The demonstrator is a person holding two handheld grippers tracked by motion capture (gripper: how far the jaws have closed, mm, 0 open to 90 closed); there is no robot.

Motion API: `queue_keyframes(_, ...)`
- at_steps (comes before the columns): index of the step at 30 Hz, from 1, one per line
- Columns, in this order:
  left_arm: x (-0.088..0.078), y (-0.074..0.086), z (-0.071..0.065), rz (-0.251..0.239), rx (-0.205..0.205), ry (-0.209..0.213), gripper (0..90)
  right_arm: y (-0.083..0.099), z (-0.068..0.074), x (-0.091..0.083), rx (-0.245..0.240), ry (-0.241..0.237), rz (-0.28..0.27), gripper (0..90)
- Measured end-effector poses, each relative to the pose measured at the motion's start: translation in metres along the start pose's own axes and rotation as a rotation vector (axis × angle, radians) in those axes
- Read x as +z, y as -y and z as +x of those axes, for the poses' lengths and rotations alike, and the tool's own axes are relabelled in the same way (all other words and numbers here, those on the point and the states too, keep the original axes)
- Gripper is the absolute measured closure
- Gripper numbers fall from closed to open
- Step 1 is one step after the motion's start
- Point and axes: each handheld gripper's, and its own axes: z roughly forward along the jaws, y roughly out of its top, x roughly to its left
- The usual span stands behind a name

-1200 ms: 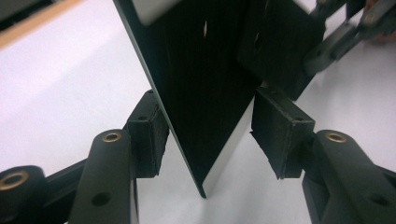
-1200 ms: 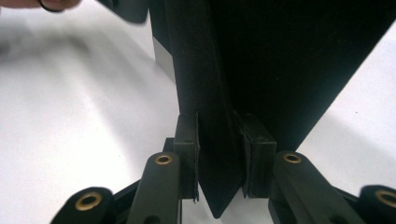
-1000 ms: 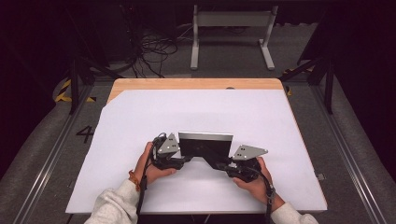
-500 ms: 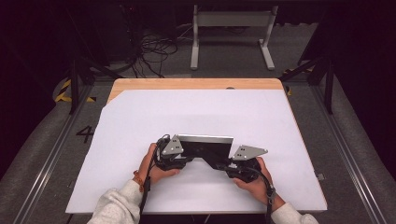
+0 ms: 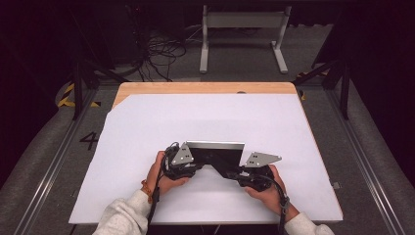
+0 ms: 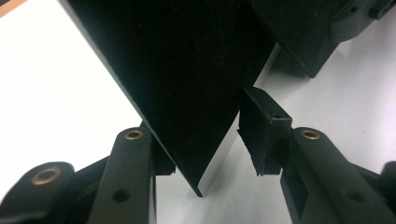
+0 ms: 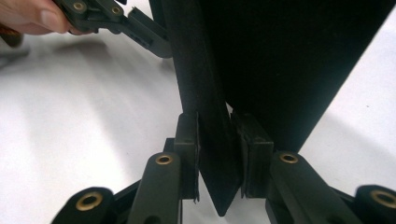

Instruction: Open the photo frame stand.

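My left claw (image 5: 198, 164) has been closing around the black panel (image 5: 215, 152), one pad short; right claw (image 5: 235, 172) clamps its corner; white table (image 5: 220, 112) open beyond.

One board, two hand-held grippers, two hands, one surface.

A single dark flat board (image 5: 215, 154) lies on the one white surface (image 5: 205, 117); one left hand-held gripper (image 5: 188, 164) and one right hand-held gripper (image 5: 240, 171), each held in one of two hands (image 5: 164, 176), and each topped by one grey three-cornered plate.

A flat panel (image 5: 215, 154) stands on the table (image 5: 147, 127), between both hand-held grippers.
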Motion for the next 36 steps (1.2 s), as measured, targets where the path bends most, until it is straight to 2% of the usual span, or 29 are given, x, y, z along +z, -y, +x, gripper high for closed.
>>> queue_keyframes(4,0.0003,0.0,0.0,0.004,-0.003,-0.024,61.5,-0.0011,0.0013,-0.0015,0.002,-0.009,-0.007,75.3)
queue_keyframes(11,0.0003,-0.0008,0.0002,0.007,0.008,-0.042,61.7,-0.0016,0.0026,-0.0024,0.001,-0.02,-0.012,76.7)
queue_keyframes(14,-0.0013,-0.002,-0.001,0.011,0.032,-0.087,62.0,-0.002,0.0035,-0.0022,-0.002,-0.019,-0.01,77.5)
queue_keyframes(16,-0.0018,-0.0022,-0.001,0.014,0.038,-0.1,62.3,-0.0022,0.0039,-0.0021,-0.001,-0.02,-0.011,77.5)
queue_keyframes(23,-0.0021,-0.0014,-0.0012,0.015,0.033,-0.107,63.2,-0.0029,0.0053,-0.0027,-0.005,-0.015,-0.013,77.5)
queue_keyframes(33,-0.0047,0.0022,0.0006,0.023,0.039,-0.091,65.0,-0.0015,0.0045,-0.005,-0.012,-0.012,-0.008,78.5)
queue_keyframes(36,-0.0046,0.0024,0.0016,0.029,0.048,-0.104,64.5,-0.0009,0.0052,-0.0054,-0.015,-0.016,-0.006,79.8)
